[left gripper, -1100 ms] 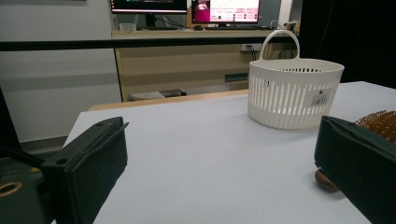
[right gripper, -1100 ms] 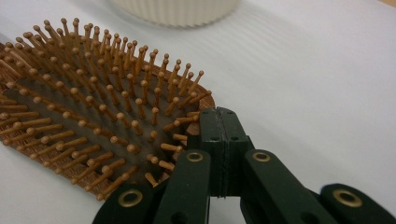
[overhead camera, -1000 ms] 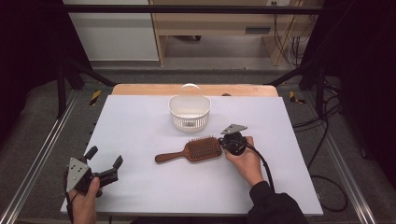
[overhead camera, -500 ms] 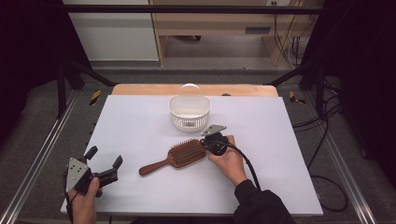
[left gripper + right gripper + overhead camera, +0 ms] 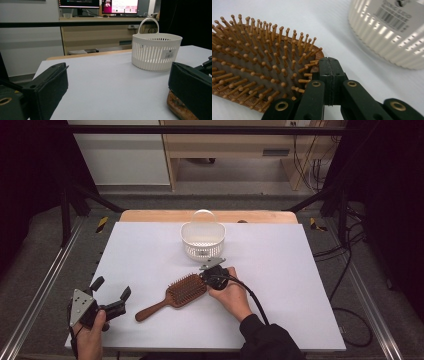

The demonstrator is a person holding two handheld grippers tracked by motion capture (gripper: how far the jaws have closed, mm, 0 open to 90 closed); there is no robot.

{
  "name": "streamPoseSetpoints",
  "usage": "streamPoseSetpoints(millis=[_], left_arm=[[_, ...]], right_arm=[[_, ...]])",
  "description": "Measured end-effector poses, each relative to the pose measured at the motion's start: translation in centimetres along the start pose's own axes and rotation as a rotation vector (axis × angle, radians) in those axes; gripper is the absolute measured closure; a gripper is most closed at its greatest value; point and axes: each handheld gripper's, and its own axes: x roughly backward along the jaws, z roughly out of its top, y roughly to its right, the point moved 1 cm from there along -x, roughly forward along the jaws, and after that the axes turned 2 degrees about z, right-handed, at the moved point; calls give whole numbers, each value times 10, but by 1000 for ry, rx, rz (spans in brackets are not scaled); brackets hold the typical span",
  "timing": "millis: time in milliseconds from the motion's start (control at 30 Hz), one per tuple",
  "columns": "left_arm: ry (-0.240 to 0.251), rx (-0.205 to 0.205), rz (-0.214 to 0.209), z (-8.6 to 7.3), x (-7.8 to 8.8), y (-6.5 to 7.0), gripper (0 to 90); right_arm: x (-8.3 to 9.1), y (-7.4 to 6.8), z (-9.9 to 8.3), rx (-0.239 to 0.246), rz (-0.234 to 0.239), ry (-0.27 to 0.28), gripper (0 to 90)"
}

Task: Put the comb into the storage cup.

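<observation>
Wooden paddle hairbrush lying bristles-up on white table, right gripper jaws clenched, nudging its rim, slatted white plastic basket sitting just behind, left gripper jaws gaping, empty.

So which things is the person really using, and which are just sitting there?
In use:
- hairbrush, being pushed by the shut right gripper
- white basket, close beside it

Just there:
- left gripper, jaws open, holding nothing
- cables on the floor
- monitors behind the table

Overhead wide; gripper views low (share basket).
</observation>
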Motion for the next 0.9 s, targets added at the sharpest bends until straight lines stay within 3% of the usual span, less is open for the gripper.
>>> streamPoseSetpoints(millis=[267, 567, 700, 900], left_arm=[[1, 0, -1, 0, 0, 0, 26], [4, 4, 2, 0, 1, -1, 26], [4, 5, 3, 0, 1, -2, 26], [2, 3, 4, 0, 1, -2, 26]], right_arm=[[-4, -15, 5, 26, 31, 1, 900], [-1, -14, 5, 21, 13, 14, 900], [10, -8, 2, 1, -5, 51, 900], [41, 1, -10, -35, -37, 125, 900]])
